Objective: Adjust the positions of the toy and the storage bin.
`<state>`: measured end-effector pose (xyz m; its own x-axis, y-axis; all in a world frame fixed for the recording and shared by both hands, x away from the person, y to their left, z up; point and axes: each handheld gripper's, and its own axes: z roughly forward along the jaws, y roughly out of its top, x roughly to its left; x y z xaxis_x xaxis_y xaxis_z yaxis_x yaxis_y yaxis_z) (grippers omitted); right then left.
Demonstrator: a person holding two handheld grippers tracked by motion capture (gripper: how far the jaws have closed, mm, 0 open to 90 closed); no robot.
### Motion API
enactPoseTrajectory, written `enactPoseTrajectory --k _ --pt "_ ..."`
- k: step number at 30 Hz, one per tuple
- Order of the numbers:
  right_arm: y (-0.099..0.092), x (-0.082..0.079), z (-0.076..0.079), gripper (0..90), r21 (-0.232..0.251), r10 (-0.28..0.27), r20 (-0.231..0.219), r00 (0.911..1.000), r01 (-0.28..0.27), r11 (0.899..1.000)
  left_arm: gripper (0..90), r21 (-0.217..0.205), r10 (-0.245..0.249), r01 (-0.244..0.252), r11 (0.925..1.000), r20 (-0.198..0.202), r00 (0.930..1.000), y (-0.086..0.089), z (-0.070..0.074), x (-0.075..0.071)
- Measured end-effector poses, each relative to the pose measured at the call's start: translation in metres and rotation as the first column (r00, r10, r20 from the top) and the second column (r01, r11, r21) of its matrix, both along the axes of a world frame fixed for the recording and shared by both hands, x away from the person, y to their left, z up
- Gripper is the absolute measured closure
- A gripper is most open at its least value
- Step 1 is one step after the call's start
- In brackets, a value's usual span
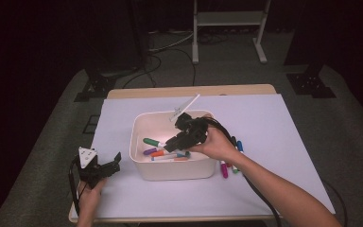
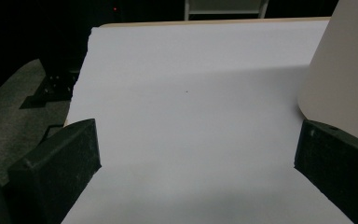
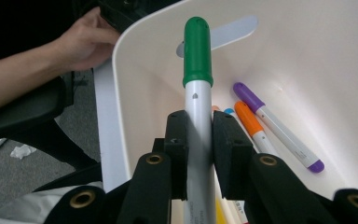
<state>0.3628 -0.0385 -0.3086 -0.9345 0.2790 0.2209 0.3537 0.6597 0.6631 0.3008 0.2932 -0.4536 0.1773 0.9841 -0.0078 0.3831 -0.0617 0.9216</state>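
Two grippers work over a white-covered worktop. The left gripper rests at the near left corner, its jaws wide apart with only bare sheet between them; the white bin stands just beside its right jaw. Over the bin's inside, the right gripper has its jaws clamped on a green-capped marker, whose cap juts out beyond the jaw tips. Below those jaws, purple and orange markers lie on the bin floor. More markers lie outside, behind the right hand.
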Motion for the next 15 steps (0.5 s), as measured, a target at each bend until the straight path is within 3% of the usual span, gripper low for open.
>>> enactPoseTrajectory --k 15 --pt "0.020 0.011 -0.023 75.7 -0.054 0.067 -0.011 0.9977 -0.067 0.996 0.0 0.000 -0.002 0.002 1.0000 0.001 1.0000 0.000 0.000 0.000"
